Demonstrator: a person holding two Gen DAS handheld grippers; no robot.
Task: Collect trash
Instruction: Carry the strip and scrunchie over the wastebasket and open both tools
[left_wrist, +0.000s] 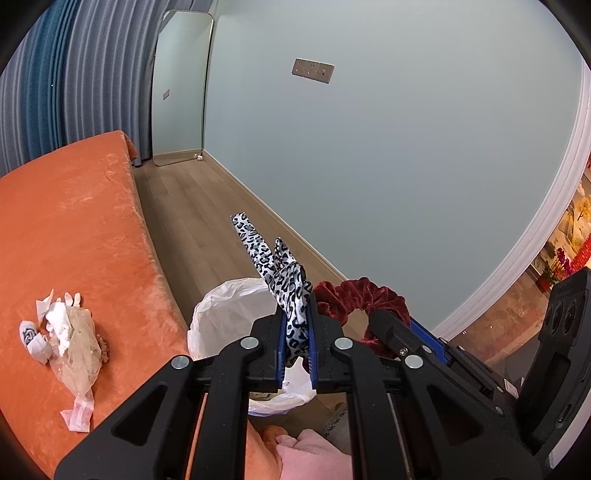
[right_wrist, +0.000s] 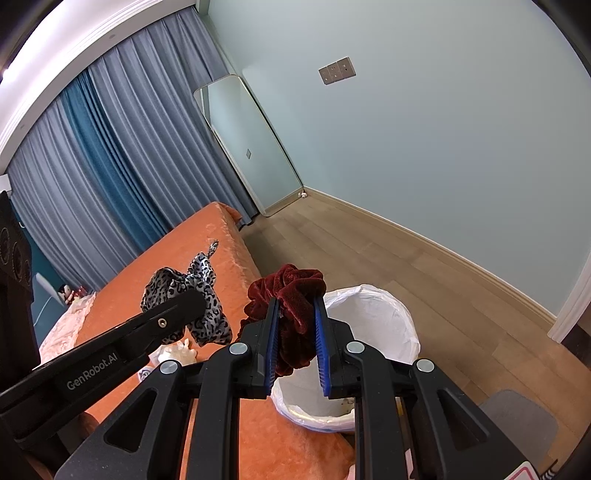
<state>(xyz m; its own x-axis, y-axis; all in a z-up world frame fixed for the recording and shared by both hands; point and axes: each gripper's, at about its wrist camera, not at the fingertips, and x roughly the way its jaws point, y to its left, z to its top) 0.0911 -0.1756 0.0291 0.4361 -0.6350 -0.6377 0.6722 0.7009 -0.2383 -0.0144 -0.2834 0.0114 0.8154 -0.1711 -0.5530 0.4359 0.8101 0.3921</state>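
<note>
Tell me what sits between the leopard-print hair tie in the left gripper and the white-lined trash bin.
Nothing: in the left wrist view the leopard-print hair tie hangs clear above the white-lined trash bin.

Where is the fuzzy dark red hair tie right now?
The red scrunchie is pinched in the right gripper, above the white-lined trash bin beside the orange bed.

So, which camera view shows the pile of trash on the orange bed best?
The left wrist view: the pile lies in full sight on the bed. In the right wrist view the left gripper and its leopard scrunchie hide most of it.
</note>
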